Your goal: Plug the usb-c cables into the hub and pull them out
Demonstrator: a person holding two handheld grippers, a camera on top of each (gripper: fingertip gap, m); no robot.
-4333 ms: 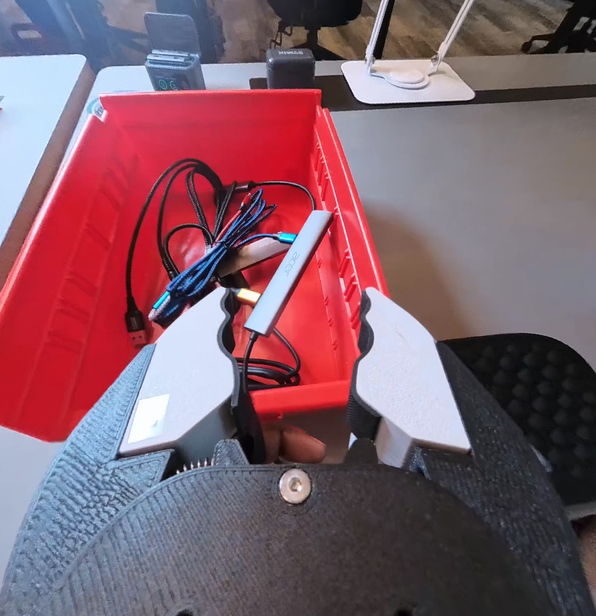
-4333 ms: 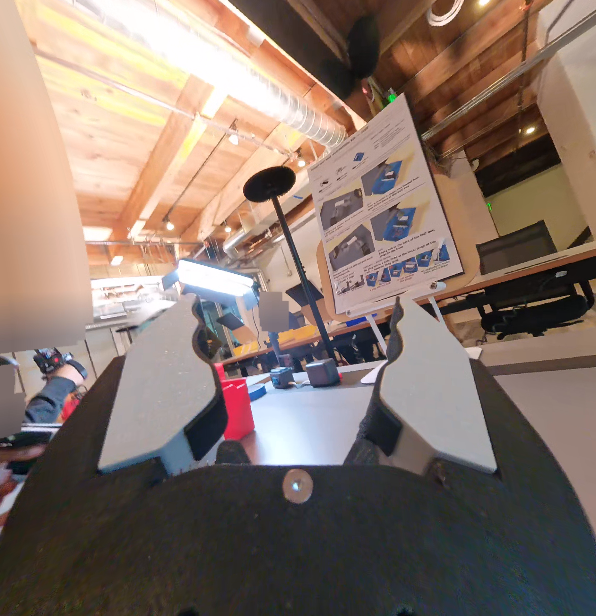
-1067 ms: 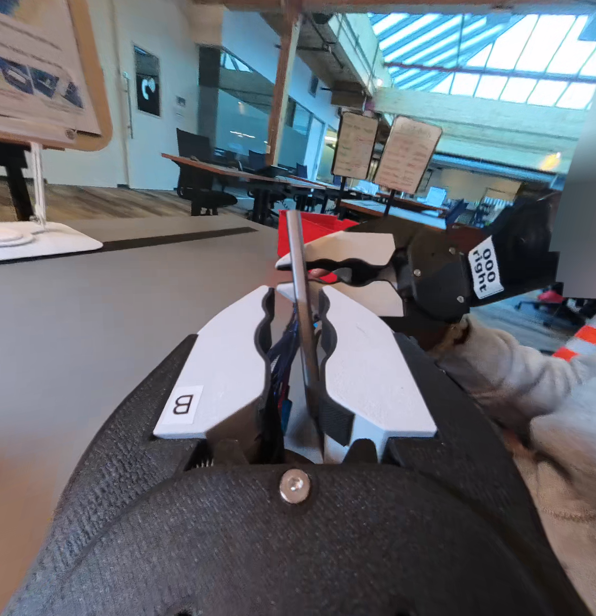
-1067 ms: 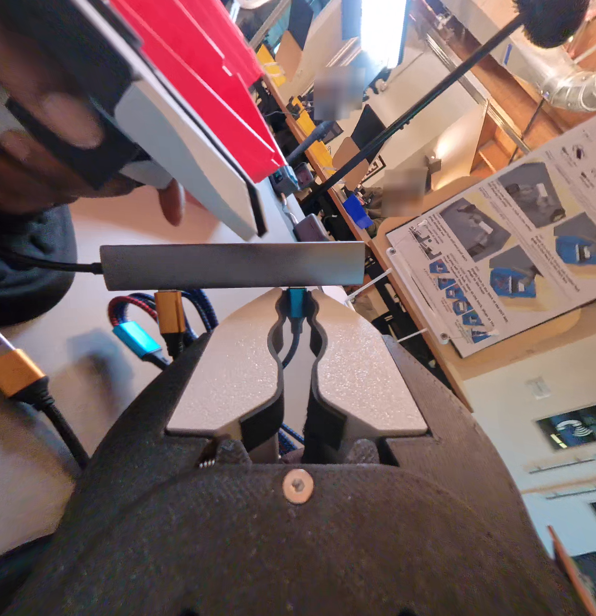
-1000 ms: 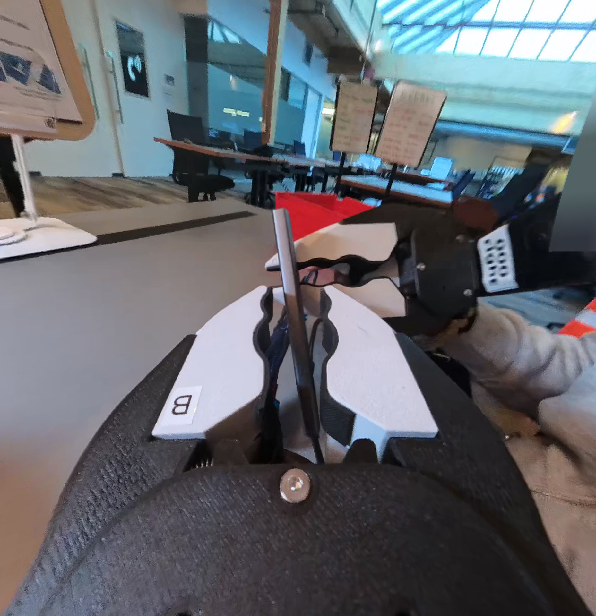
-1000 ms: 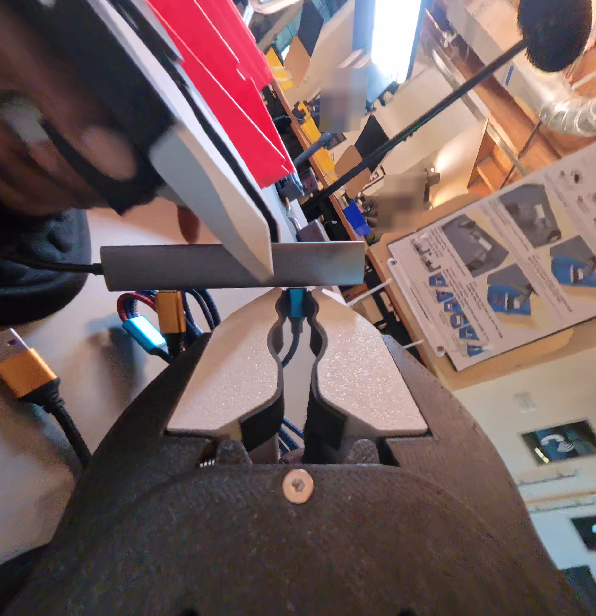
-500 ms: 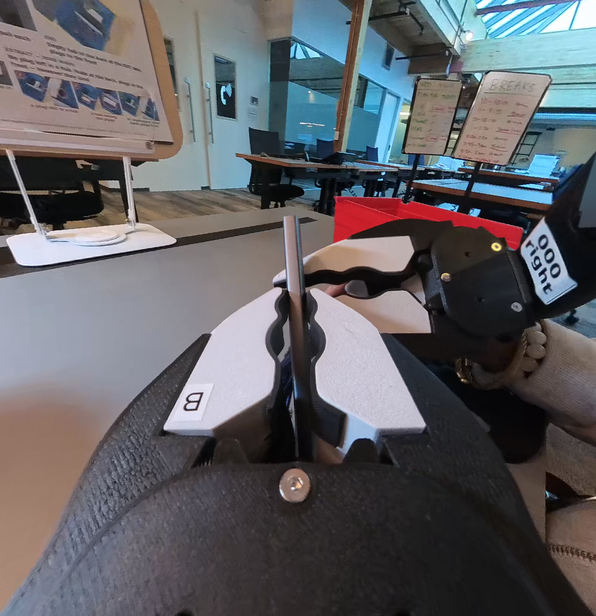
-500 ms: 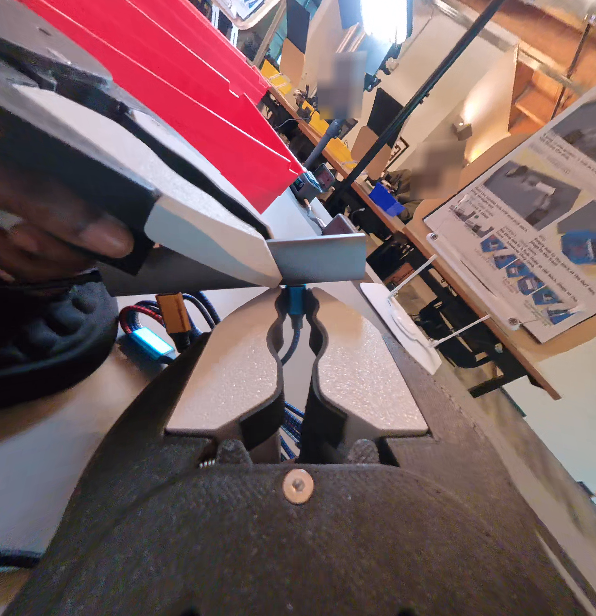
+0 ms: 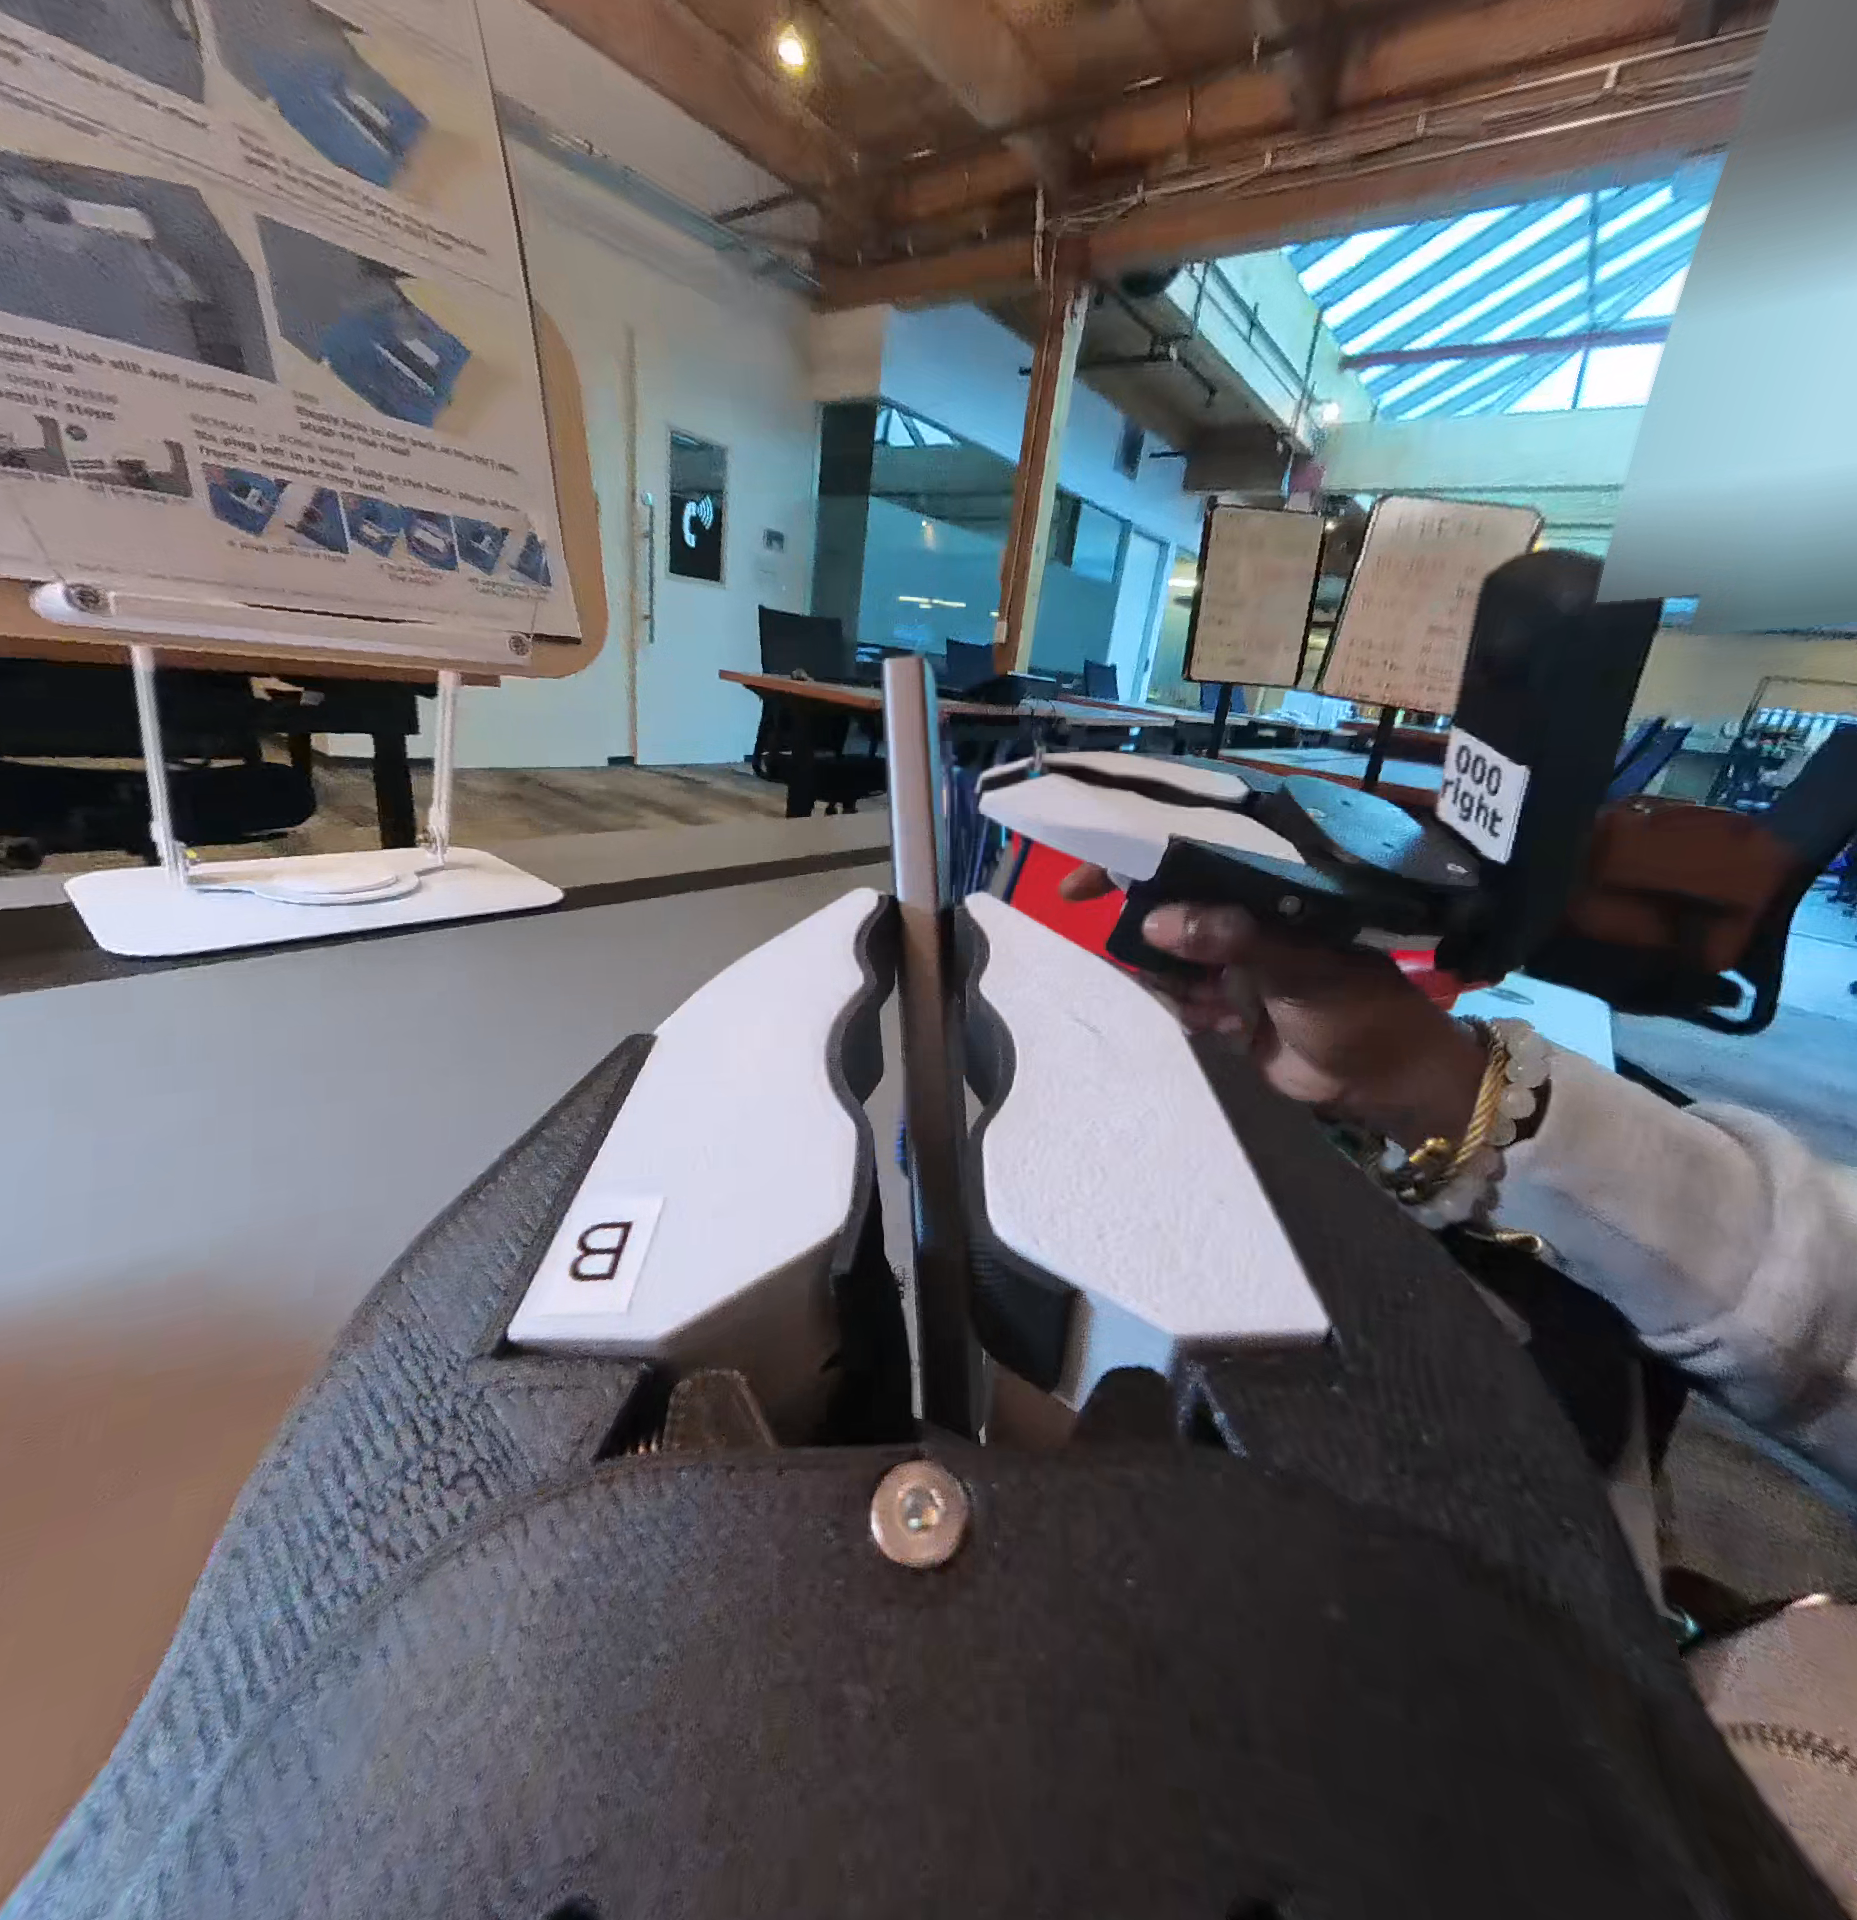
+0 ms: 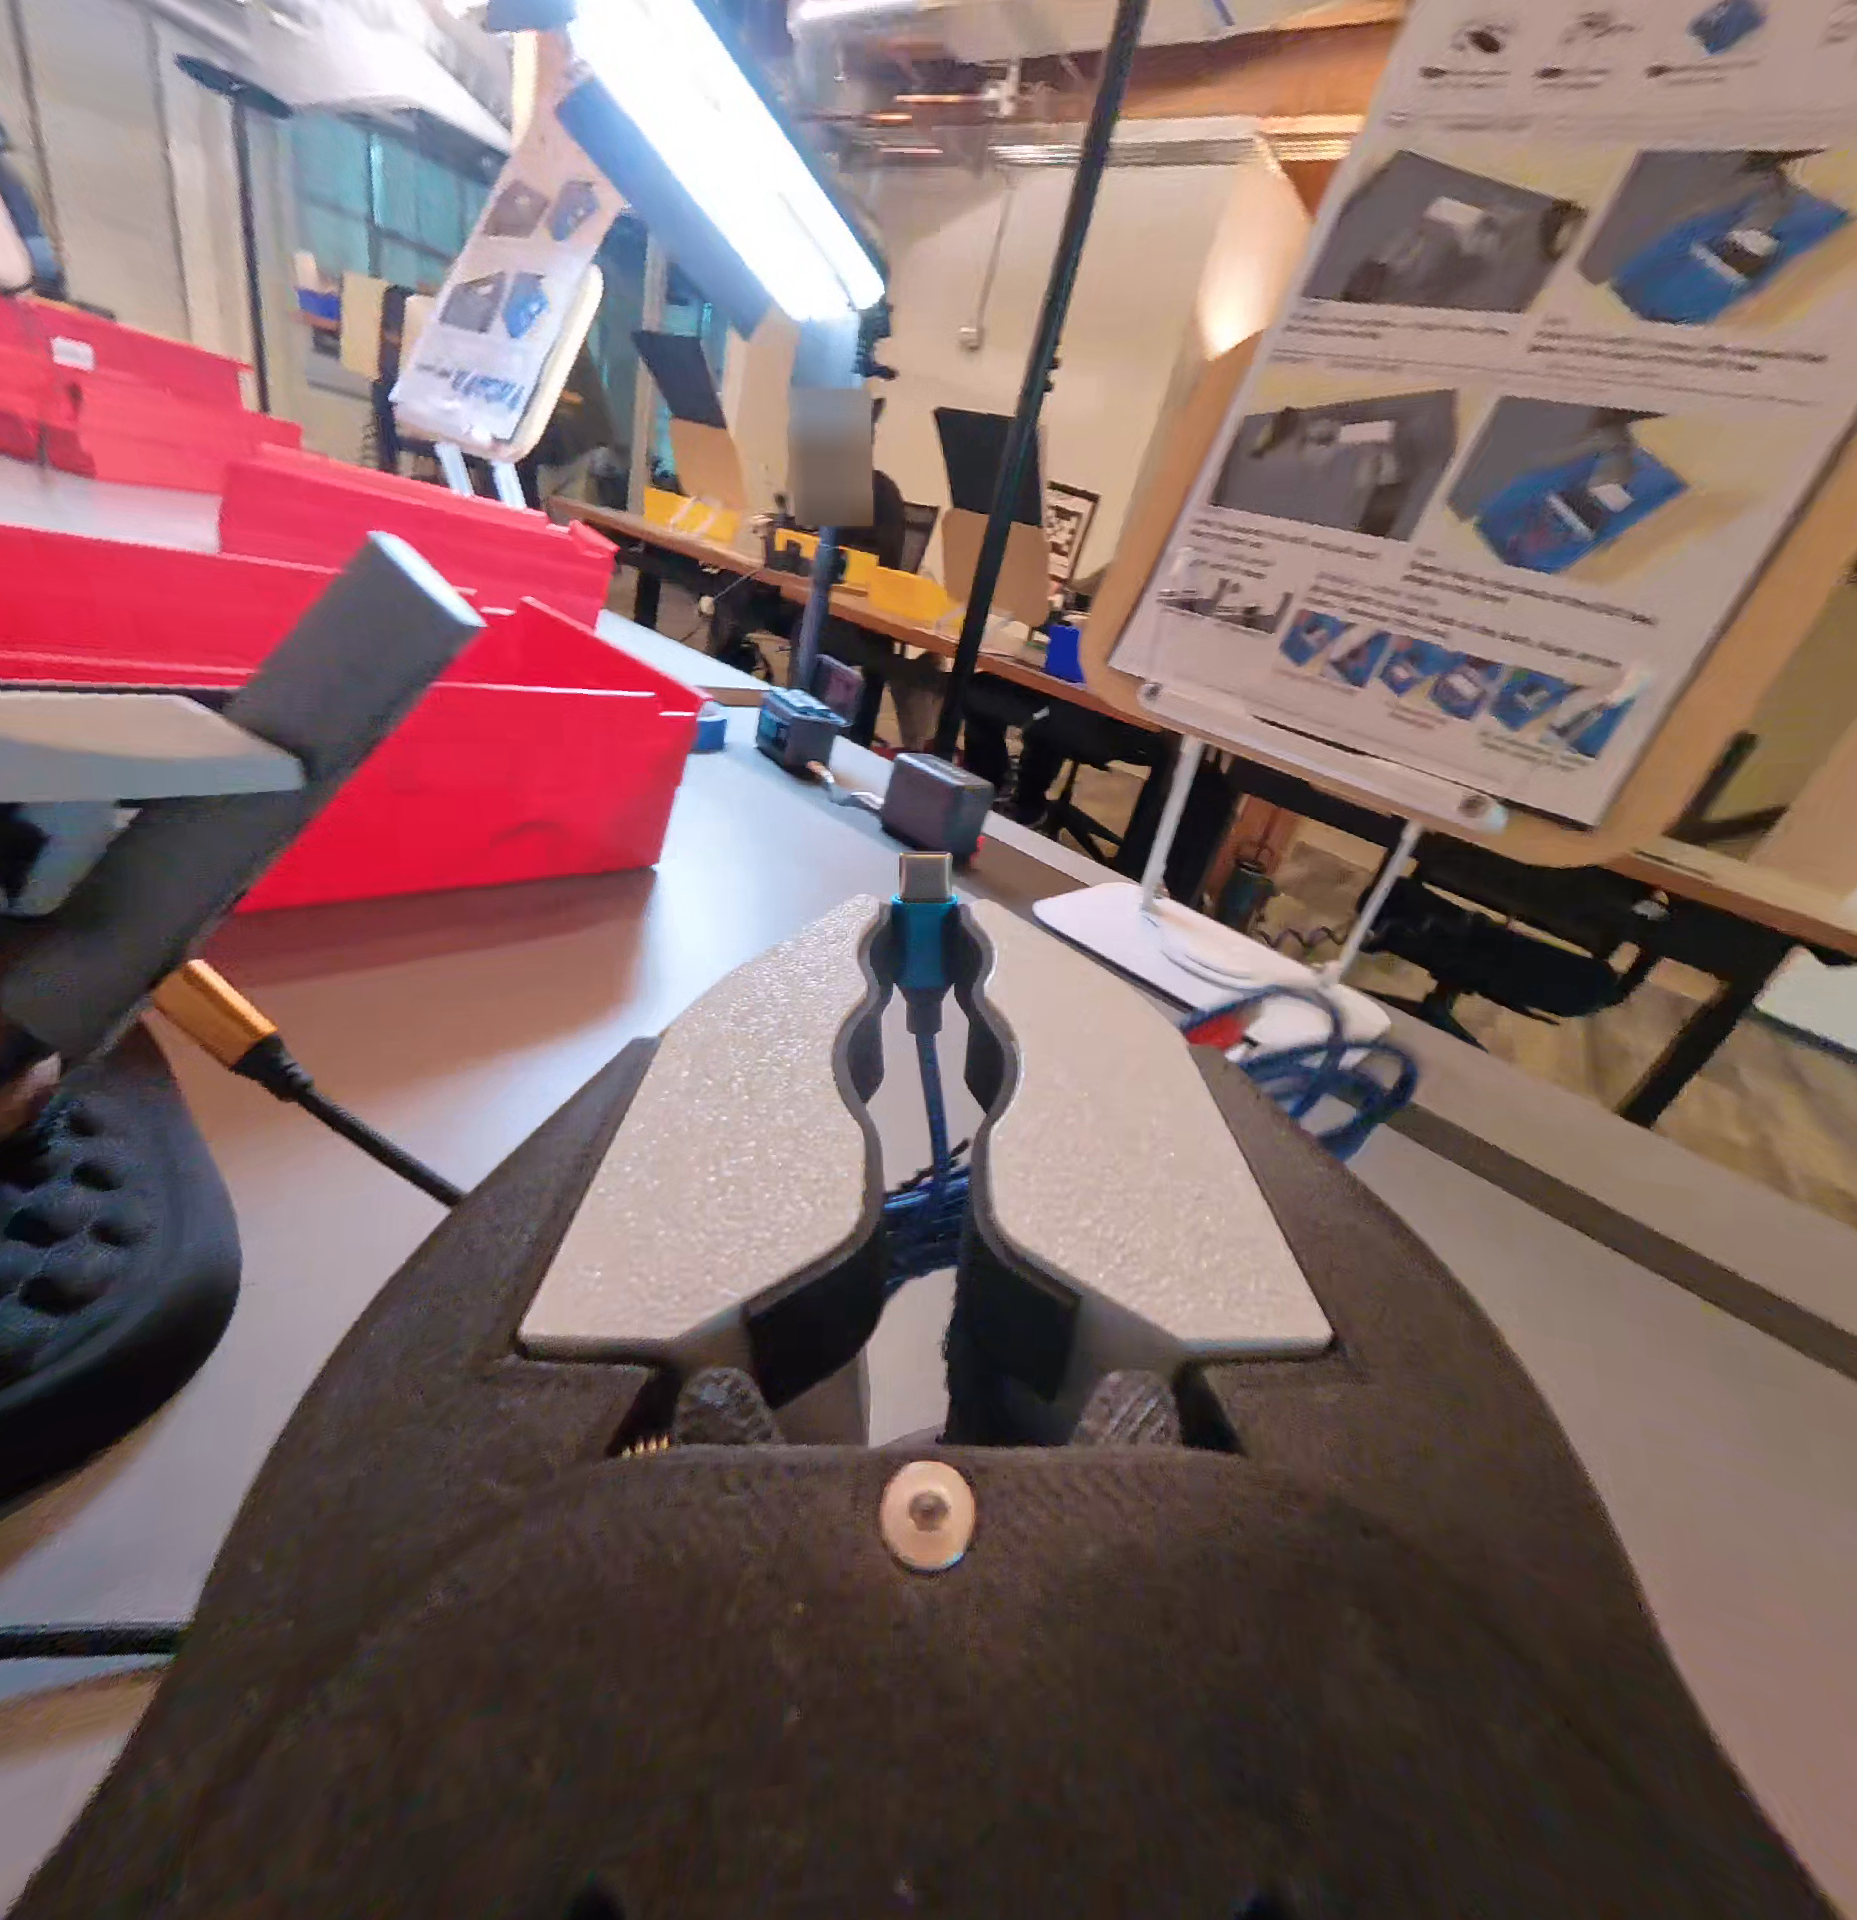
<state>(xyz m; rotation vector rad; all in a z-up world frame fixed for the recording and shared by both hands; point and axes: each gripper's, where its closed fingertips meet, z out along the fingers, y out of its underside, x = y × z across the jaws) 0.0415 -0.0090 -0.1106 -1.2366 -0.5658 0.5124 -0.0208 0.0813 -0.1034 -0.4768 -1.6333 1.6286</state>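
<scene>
Open office, grey table [image 10: 508, 997] w/ red bin [image 10: 508, 748] at left. Left gripper [image 9: 919, 914] clenched on grey hub [image 9: 916, 790], held upright above table. Right gripper [image 10: 926, 914] clamped on blue usb-c cable [image 10: 924, 935]; plug bare, clear of hub, apart.

Writing present, not transcribed: white sticker [image 9: 602, 1252] on left gripper [image 9: 919, 920] fingers [image 9: 737, 1122]; white tag [image 9: 1483, 795] on right gripper [image 9: 997, 792]; printed poster [image 9: 228, 312]; two handwritten whiteboards [image 9: 1423, 603], too blurred to read.
</scene>
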